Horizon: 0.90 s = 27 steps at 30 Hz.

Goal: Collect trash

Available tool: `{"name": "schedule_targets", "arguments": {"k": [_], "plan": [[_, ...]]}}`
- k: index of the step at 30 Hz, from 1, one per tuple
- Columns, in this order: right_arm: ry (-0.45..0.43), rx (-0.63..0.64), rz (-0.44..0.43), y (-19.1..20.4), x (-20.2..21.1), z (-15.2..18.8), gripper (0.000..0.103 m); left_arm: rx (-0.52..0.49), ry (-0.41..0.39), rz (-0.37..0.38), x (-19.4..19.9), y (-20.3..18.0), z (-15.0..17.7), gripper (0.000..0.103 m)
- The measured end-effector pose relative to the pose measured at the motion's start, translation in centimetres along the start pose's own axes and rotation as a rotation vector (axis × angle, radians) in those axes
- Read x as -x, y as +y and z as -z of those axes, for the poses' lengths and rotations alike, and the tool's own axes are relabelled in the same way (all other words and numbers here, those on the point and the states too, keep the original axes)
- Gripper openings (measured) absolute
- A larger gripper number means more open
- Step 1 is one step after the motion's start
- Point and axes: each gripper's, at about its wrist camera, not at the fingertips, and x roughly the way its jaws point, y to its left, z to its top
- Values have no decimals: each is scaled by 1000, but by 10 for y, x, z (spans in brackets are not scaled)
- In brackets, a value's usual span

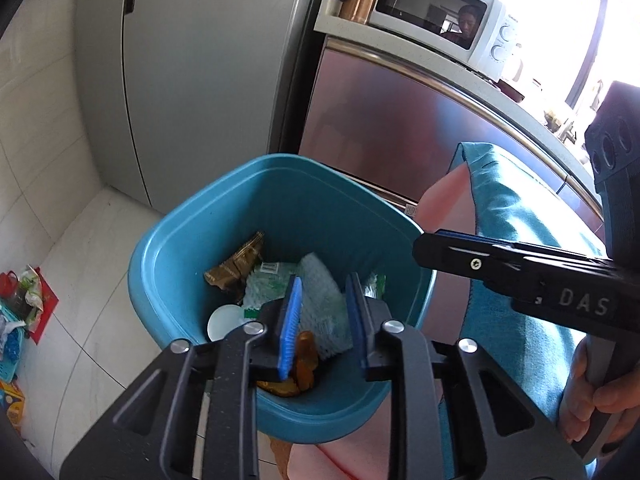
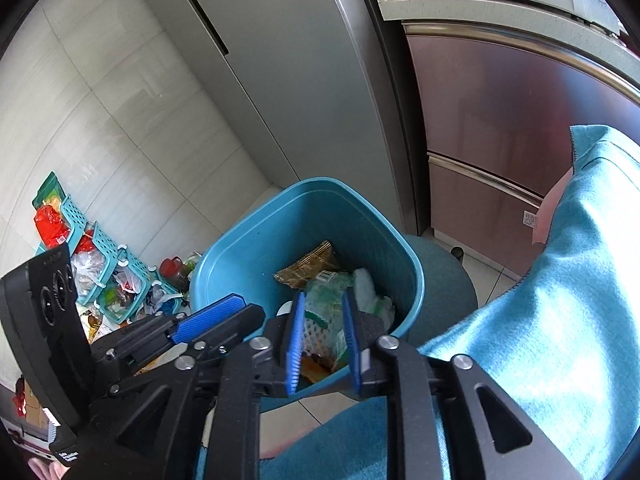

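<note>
A blue trash bin [image 1: 188,248] stands on the floor and shows in both wrist views [image 2: 248,248]. Inside lie a brown wrapper [image 1: 236,264], green-white plastic packaging [image 1: 272,284], white foam netting [image 1: 320,304], a white lid [image 1: 222,320] and orange-brown scraps [image 1: 306,364]. My left gripper [image 1: 324,320] is open and empty above the bin's near side. My right gripper [image 2: 322,336] is open and empty above the bin too. The right gripper shows in the left wrist view [image 1: 480,264] at the bin's right rim. The left gripper shows in the right wrist view [image 2: 208,320].
A grey fridge [image 1: 192,80] stands behind the bin. A pink-fronted cabinet [image 1: 400,128] with a microwave [image 1: 440,16] on top is to the right. A teal cloth [image 2: 560,280] covers a surface at right. Teal baskets with bags [image 2: 104,276] sit on the floor at left.
</note>
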Motion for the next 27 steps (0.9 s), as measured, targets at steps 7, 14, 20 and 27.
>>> {"name": "schedule_targets", "arguments": {"k": [7,14,20,27], "plan": [[-52,-10,-16,-8,21,12,37,-13,-53,-1,18,-1,5,41],[-195,4,39,-19,82,45,68,-100,-183,23,67,-24,16,80],[-339,6,167,-27,143,87,87,-158,-298,52,108,-54,35,97],[-491,-11,358,-33,202,140,96,-213,-377,69,138,-97,56,97]]}}
